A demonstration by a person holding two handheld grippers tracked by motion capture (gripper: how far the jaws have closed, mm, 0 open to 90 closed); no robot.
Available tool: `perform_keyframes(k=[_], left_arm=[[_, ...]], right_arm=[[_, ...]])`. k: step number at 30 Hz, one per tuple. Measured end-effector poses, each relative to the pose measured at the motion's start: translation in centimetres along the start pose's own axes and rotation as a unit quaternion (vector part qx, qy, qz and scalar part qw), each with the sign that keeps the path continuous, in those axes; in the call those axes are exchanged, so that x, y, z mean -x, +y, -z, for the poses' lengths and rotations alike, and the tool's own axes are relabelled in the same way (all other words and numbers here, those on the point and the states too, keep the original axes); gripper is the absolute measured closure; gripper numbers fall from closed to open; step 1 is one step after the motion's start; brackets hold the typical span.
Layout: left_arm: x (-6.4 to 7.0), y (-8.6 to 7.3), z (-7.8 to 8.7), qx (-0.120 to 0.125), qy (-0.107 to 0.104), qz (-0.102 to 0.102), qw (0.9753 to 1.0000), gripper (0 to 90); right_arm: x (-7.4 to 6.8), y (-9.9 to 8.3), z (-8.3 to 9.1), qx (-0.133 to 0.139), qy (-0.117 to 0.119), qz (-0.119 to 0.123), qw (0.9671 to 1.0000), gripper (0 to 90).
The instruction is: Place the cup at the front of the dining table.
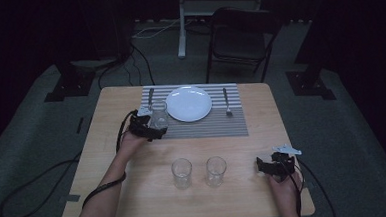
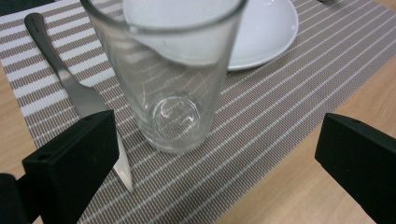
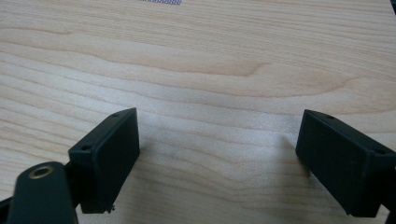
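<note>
Glass (image 2: 173, 88), clear and upright, stands on the striped placemat (image 1: 217, 126) at its near left corner, just beside the white plate (image 1: 189, 103) and right next to the knife (image 2: 77, 91), so by my read one tumbler is already placed at the setting; the fork (image 1: 227, 102) lies on the mat on the plate's other side. Still to go, I'd say: two more empty glasses (image 1: 182, 173) wait side by side on the bare wooden table (image 1: 245, 196) near the front edge, well apart from the mat. Now the hands: the left gripper (image 1: 149, 127) sits low at the mat's corner, jaws spread wide either side of the glass and clear of its wall in the left gripper view, so nothing is pinched. Over at the front right, the right gripper (image 1: 274, 165) rests low over plain wood, jaws spread wide too, empty, aimed across the table, forearm coming straight in from the near edge
</note>
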State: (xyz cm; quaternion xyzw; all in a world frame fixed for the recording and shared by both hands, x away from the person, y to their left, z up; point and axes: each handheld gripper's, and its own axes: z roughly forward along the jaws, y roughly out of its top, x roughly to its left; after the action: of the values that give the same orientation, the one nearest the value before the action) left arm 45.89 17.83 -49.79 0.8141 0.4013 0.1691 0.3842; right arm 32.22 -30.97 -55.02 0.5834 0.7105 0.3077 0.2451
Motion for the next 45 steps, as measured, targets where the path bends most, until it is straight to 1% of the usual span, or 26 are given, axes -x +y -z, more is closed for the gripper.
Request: perform_keyframes(k=[1, 2, 6, 8, 10, 13, 15, 16, 20, 23, 26, 28, 34, 35, 38, 41, 42, 43, 45], left_arm=[[0.0, -0.2, 0.1, -0.001, 0.000, -0.002, 1.0000, 0.2], [0.1, -0.4, 0.3, -0.001, -0.003, 0.000, 1.0000, 0.1], [0.2, -1.2, 0.8, 0.002, -0.006, 0.002, 1.0000, 0.1], [0.4, -1.7, 1.1, 0.003, -0.013, 0.002, 0.9999, 0.1], [0.5, -2.3, 1.3, 0.003, -0.015, -0.004, 0.9999, 0.1], [0.7, -3.1, 1.6, 0.002, -0.007, -0.013, 0.9999, 0.1], [0.8, -3.6, 1.9, 0.002, -0.008, -0.015, 0.9998, 0.1], [0.9, -3.9, 2.1, 0.005, -0.011, -0.014, 0.9998, 0.1], [1.0, -4.4, 2.7, 0.005, -0.013, -0.011, 0.9999, 0.1], [1.1, -4.7, 3.2, 0.006, -0.008, -0.006, 0.9999, 0.1], [1.2, -5.2, 3.6, 0.008, -0.013, 0.000, 0.9999, 0.1], [1.4, -5.6, 3.9, 0.008, -0.009, 0.001, 0.9999, 0.1], [1.5, -7.0, 4.8, 0.012, -0.016, 0.010, 0.9997, 0.1], [1.5, -7.2, 5.0, 0.008, -0.018, 0.010, 0.9998, 0.1], [1.6, -7.8, 5.5, 0.006, -0.010, 0.008, 0.9999, 0.1], [1.6, -8.4, 6.0, 0.005, -0.007, 0.017, 0.9998, 0.1], [1.6, -8.6, 6.2, 0.003, -0.006, 0.018, 0.9998, 0.1], [1.7, -8.9, 6.3, -0.001, 0.000, 0.017, 0.9999, 0.1], [1.7, -9.4, 6.6, -0.001, -0.001, 0.019, 0.9998, 0.1]], right_arm=[[0.0, 0.0, 0.0, 0.000, 0.000, 0.000, 1.0000, 13.3], [0.0, 0.0, 0.0, 0.000, 0.000, 0.000, 1.0000, 13.3], [0.0, 0.0, 0.0, 0.000, 0.000, -0.001, 1.0000, 13.3], [0.0, 0.0, 0.0, 0.000, -0.001, -0.001, 1.0000, 13.4], [0.0, 0.0, 0.0, 0.000, -0.001, -0.001, 1.0000, 13.4], [0.0, 0.0, 0.0, 0.000, -0.001, -0.001, 1.0000, 13.4], [0.0, 0.0, 0.0, 0.000, -0.001, -0.002, 1.0000, 13.4], [0.0, 0.0, 0.0, 0.000, -0.001, -0.002, 1.0000, 13.4], [0.0, 0.0, 0.0, 0.000, -0.002, -0.002, 1.0000, 13.4], [0.0, 0.0, 0.0, 0.000, -0.002, -0.002, 1.0000, 13.4], [0.0, 0.0, 0.0, 0.000, -0.002, -0.002, 1.0000, 13.4], [0.0, 0.0, 0.0, 0.000, -0.002, -0.002, 1.0000, 13.4], [-0.1, 0.0, 0.0, 0.000, -0.002, -0.003, 1.0000, 13.4], [-0.1, 0.0, 0.0, 0.000, -0.002, -0.003, 1.0000, 13.4], [-0.1, 0.0, 0.0, 0.000, -0.002, -0.003, 1.0000, 13.4], [-0.1, 0.0, 0.0, 0.000, -0.002, -0.003, 1.0000, 13.4], [-0.1, 0.0, 0.0, 0.000, -0.002, -0.003, 1.0000, 13.4], [-0.1, 0.0, 0.0, 0.000, -0.002, -0.003, 1.0000, 13.4], [-0.1, 0.0, 0.0, 0.000, -0.002, -0.003, 1.0000, 13.4]])
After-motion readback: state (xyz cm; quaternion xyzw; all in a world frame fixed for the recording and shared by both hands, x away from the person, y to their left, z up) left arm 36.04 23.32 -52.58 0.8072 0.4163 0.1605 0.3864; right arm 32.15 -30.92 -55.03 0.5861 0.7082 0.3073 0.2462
